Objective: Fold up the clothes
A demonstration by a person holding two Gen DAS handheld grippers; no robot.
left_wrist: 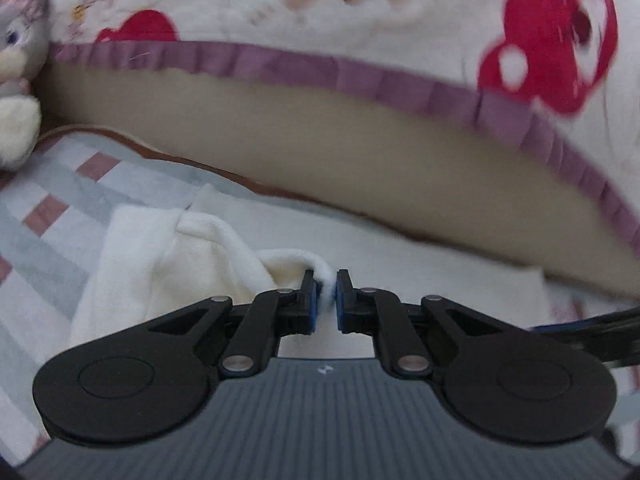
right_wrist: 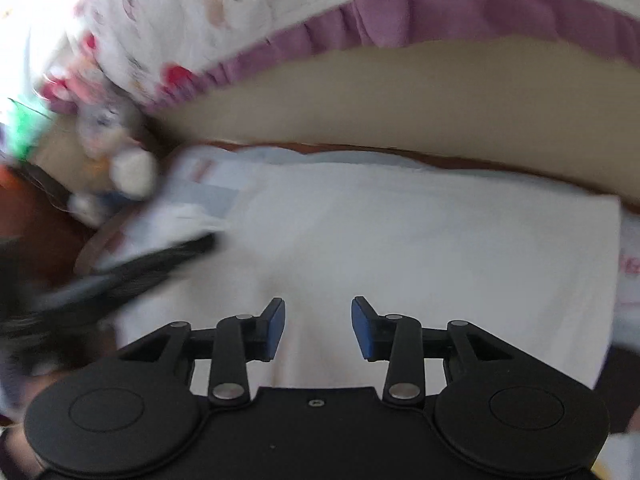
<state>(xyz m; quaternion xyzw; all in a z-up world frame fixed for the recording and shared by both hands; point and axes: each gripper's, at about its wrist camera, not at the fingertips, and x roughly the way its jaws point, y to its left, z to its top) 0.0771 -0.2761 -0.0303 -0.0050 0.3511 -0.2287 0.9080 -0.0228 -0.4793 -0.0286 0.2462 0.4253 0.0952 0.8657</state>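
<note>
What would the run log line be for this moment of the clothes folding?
step: folding | left gripper: shut on white garment edge | right gripper: open, nothing between pads, above garment | surface: checked bedding

A bed with a checked sheet [left_wrist: 52,216] carries a cream garment [left_wrist: 160,264] and a plush toy [left_wrist: 16,128].

A home bedroom: bed [left_wrist: 60,216] with a checked sheet, cartoon-print quilt [left_wrist: 280,8] with a purple frilled edge, plush toy [left_wrist: 16,80] by the headboard side.
</note>
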